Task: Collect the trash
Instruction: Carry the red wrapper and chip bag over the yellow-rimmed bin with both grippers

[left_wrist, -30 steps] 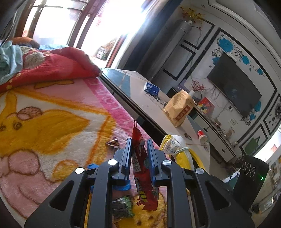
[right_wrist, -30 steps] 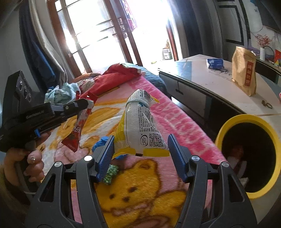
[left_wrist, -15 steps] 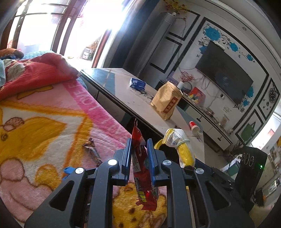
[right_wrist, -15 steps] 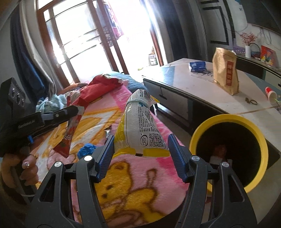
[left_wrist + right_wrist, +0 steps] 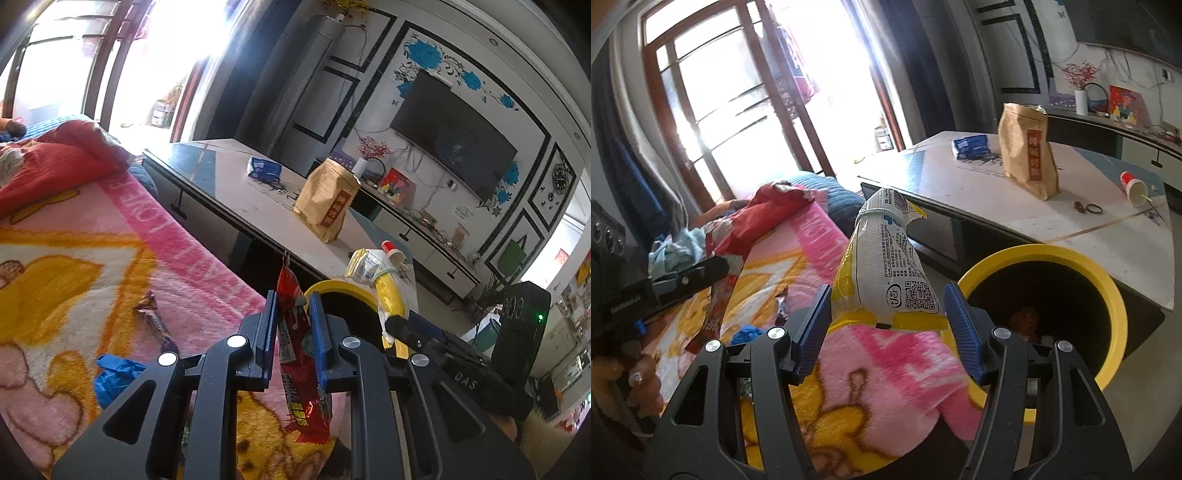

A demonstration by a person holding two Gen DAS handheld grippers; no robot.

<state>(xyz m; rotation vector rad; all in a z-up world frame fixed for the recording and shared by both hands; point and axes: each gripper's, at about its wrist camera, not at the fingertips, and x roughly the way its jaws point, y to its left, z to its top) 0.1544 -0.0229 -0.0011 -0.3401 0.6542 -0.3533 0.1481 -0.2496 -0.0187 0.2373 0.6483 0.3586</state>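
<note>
Left claw (image 5: 292, 325) is pinched nearly closed on a red snack wrapper (image 5: 301, 365), which stands upright between the blue pads with its crimped top poking above them and its printed lower end hanging below. Right claw (image 5: 886, 314) is about half open, its pads pressing the two sides of a white and yellow snack bag (image 5: 886, 273) (the QR code faces the camera) that rises upright from the grip, its torn top tilted away.

Both claws sit over the near edge of the bed, which is covered by a pink and yellow cartoon blanket (image 5: 110, 251). Just beyond that edge stands a yellow-rimmed trash bin (image 5: 1108, 295) with a dark inside and some scraps at the bottom; the white and yellow bag is just left of its rim in the right wrist view.

On the blanket lie a purple candy wrapper (image 5: 153, 317) and a crumpled blue wrapper (image 5: 110, 373), near each other towards the bed's near edge.

Behind the bin, the bench (image 5: 1089, 221) carries a brown paper bag (image 5: 1028, 155) standing upright, a blue packet (image 5: 971, 146) towards its far edge, and a red paper cup (image 5: 1132, 184) on its side.
</note>
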